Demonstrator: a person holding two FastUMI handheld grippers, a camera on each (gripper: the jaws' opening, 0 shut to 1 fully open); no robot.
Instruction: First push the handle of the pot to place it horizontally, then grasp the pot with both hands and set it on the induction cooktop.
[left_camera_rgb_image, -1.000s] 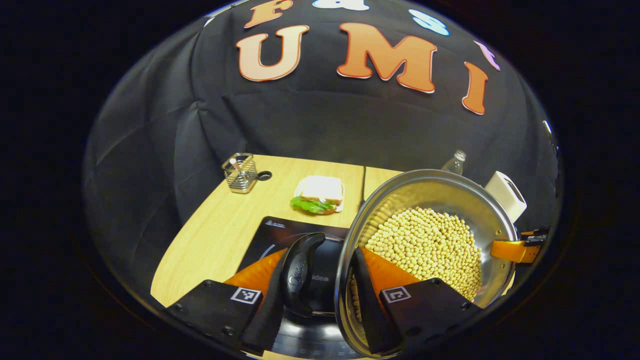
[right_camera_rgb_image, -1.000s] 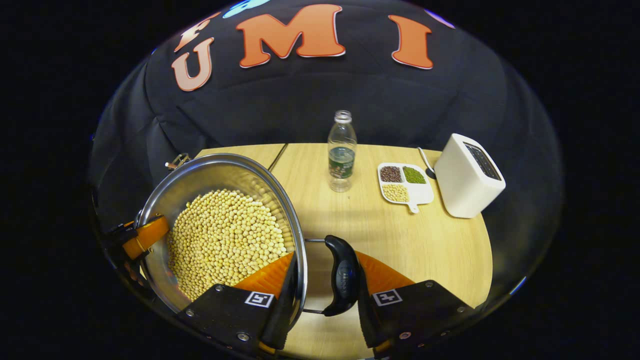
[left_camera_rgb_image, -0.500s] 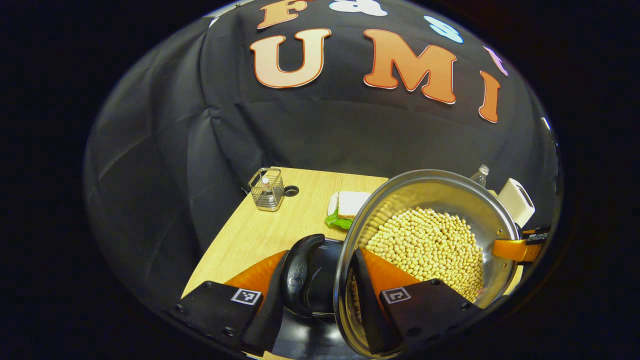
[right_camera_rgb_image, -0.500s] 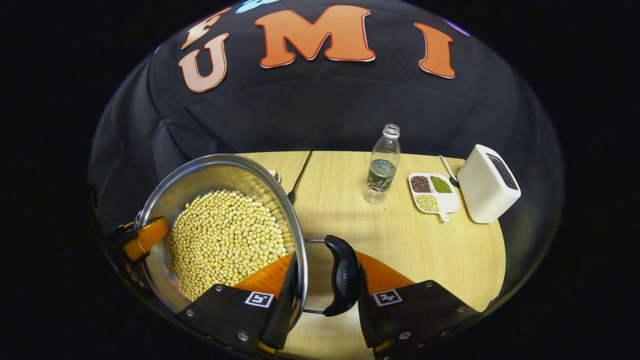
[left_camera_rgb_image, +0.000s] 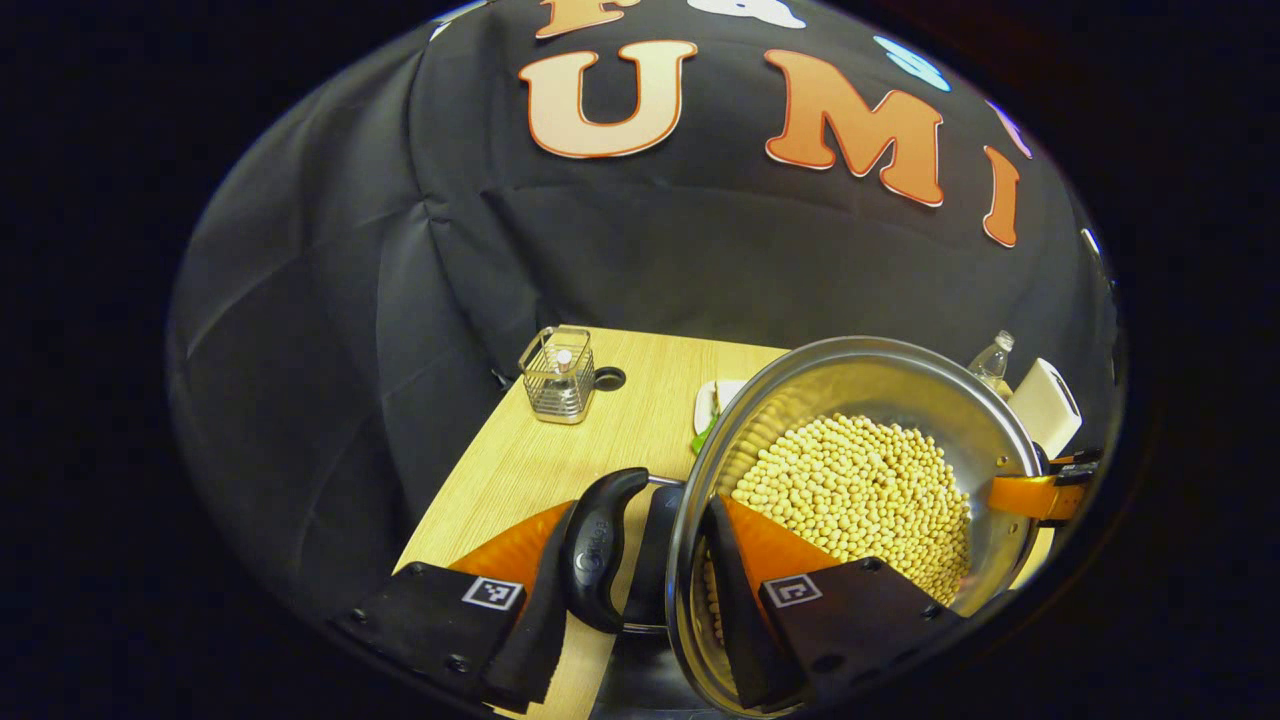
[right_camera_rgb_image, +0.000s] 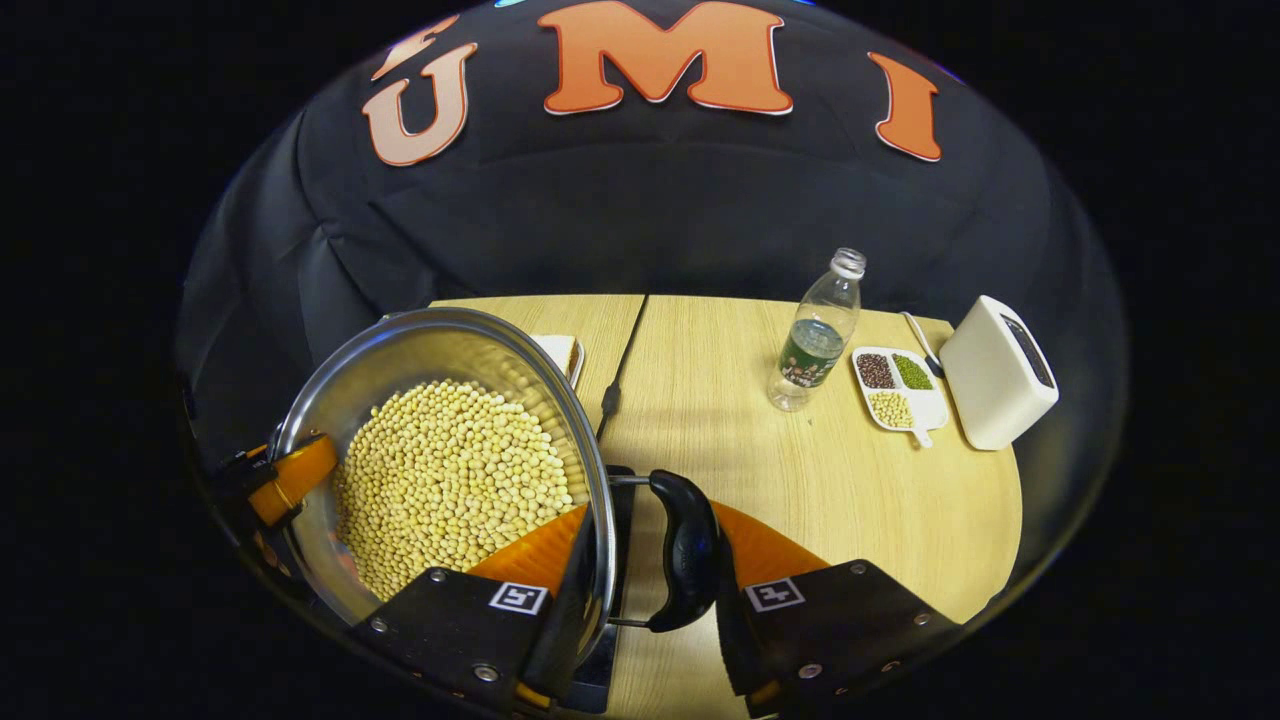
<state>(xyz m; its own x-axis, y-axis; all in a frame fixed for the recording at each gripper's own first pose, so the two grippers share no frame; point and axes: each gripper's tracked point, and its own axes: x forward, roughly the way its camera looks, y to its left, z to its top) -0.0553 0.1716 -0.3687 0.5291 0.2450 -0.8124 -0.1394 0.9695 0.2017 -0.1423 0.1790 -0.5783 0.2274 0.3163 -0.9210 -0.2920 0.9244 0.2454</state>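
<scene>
Left gripper view: left gripper (left_camera_rgb_image: 635, 590) pinching the pot (left_camera_rgb_image: 860, 400) by its black side handle (left_camera_rgb_image: 598, 548) and rim; pot holds soybeans (left_camera_rgb_image: 850, 495), over the worktop's (left_camera_rgb_image: 520, 470) near edge. Wire basket (left_camera_rgb_image: 558, 372) near far-left corner.

Right gripper view: right gripper (right_camera_rgb_image: 645, 600) clamps the other handle (right_camera_rgb_image: 690, 550) and rim. Cooktop (right_camera_rgb_image: 612, 560) corner just below pot. Bottle (right_camera_rgb_image: 815, 335), toaster (right_camera_rgb_image: 998, 372) far right.

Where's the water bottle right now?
In the right gripper view the water bottle stands upright on the table's far right, just left of the divided bean dish and toaster.
</scene>
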